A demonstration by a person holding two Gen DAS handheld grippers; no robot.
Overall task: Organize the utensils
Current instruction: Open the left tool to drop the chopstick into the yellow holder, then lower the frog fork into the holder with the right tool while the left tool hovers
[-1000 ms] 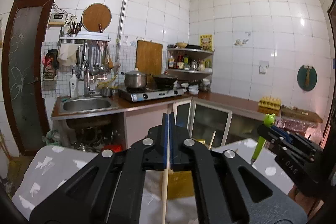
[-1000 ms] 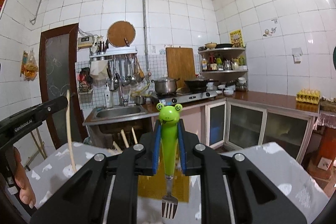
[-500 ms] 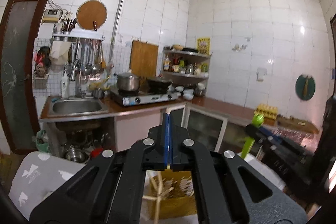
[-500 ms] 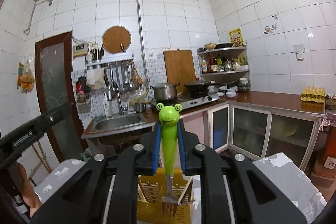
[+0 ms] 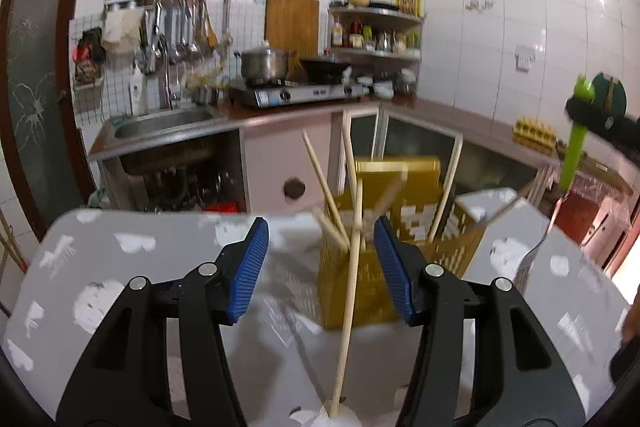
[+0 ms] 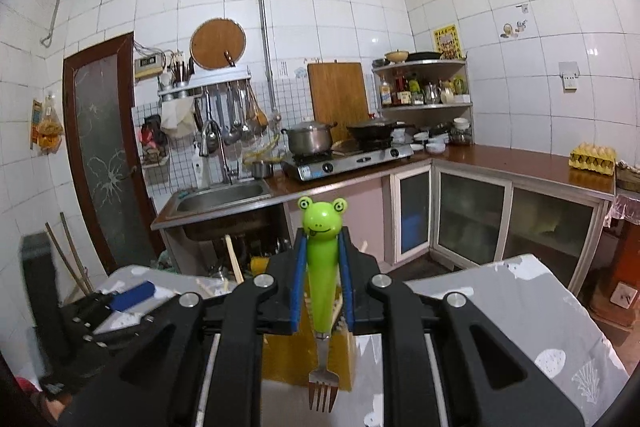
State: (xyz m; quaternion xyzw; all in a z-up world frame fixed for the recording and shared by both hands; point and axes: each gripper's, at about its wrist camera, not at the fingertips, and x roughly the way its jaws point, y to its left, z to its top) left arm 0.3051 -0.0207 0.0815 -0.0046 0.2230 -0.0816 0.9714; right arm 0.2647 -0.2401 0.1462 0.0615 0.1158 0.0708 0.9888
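Note:
My left gripper point(image 5: 320, 227) hangs low over the table and its jaws are opening. A pale wooden chopstick point(image 5: 349, 303) stands slanted between the blue pads, and neither pad presses on it. Just beyond is a yellow slotted utensil basket point(image 5: 404, 267) with several chopsticks leaning in it. My right gripper point(image 6: 322, 239) is shut on a fork with a green frog handle point(image 6: 321, 267). The frog's head is up and the tines point(image 6: 322, 393) point down over the basket point(image 6: 280, 359). That fork point(image 5: 573, 151) also shows at the right edge of the left wrist view.
The table wears a grey cloth with white prints point(image 5: 132, 267). Behind it run a sink point(image 6: 222, 197), a gas stove with a pot point(image 6: 310, 141) and a brown counter with an egg tray point(image 6: 592, 157). The left gripper point(image 6: 120, 303) shows low on the left.
The left gripper has dropped down towards the yellow basket and gone from shut on the chopstick to open, letting it go. The right gripper drifted a little, still shut on the frog fork.

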